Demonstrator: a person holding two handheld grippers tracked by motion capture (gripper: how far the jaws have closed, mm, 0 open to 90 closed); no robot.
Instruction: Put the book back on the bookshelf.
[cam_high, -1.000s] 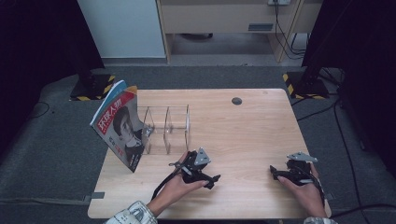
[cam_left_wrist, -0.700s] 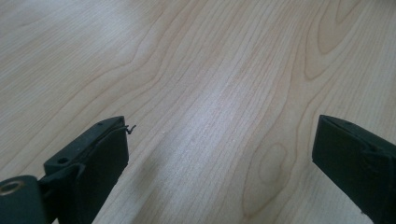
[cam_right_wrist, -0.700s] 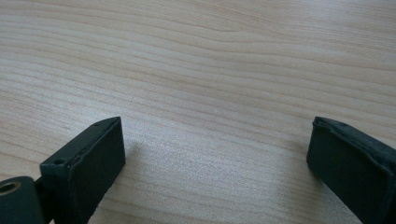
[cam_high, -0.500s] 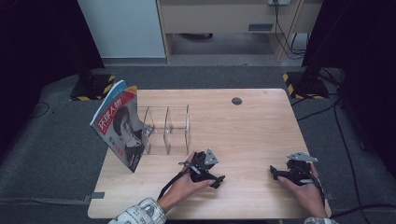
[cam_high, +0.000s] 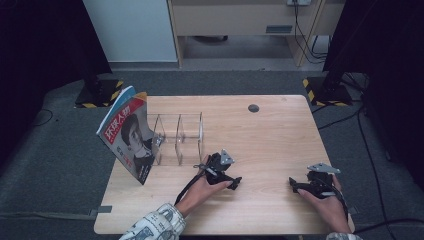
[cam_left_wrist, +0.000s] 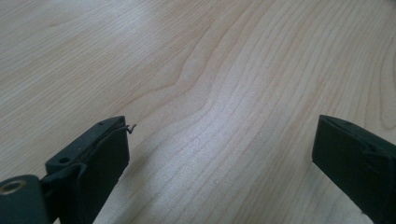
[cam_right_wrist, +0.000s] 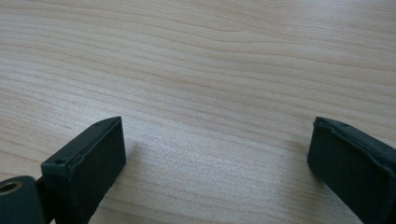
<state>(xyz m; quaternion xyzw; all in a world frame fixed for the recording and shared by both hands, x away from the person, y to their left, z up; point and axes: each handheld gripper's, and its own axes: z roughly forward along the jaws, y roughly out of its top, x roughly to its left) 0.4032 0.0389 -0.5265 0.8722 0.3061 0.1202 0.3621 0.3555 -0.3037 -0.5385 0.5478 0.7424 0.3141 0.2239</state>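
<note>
A magazine (cam_high: 126, 134) with a face on its cover leans upright against the left end of a clear acrylic divider rack (cam_high: 179, 138) on the wooden table (cam_high: 270, 135). My left gripper (cam_high: 234, 183) lies low over the table's front middle, to the right of the rack, held by a hand in a patterned sleeve. Its jaws stand wide apart over bare wood (cam_left_wrist: 219, 140). My right gripper (cam_high: 295, 187) rests near the front right, pointing left. It too is open with nothing between its fingers (cam_right_wrist: 93, 158).
A small dark round hole (cam_high: 253, 108) sits at the table's back middle. Behind the table stand a white panel, a wooden cabinet and black stands with striped bases. Cables run on the grey floor at the right.
My left gripper has slid to the right along the front of the table, away from the rack. The right gripper has stayed where it was.
</note>
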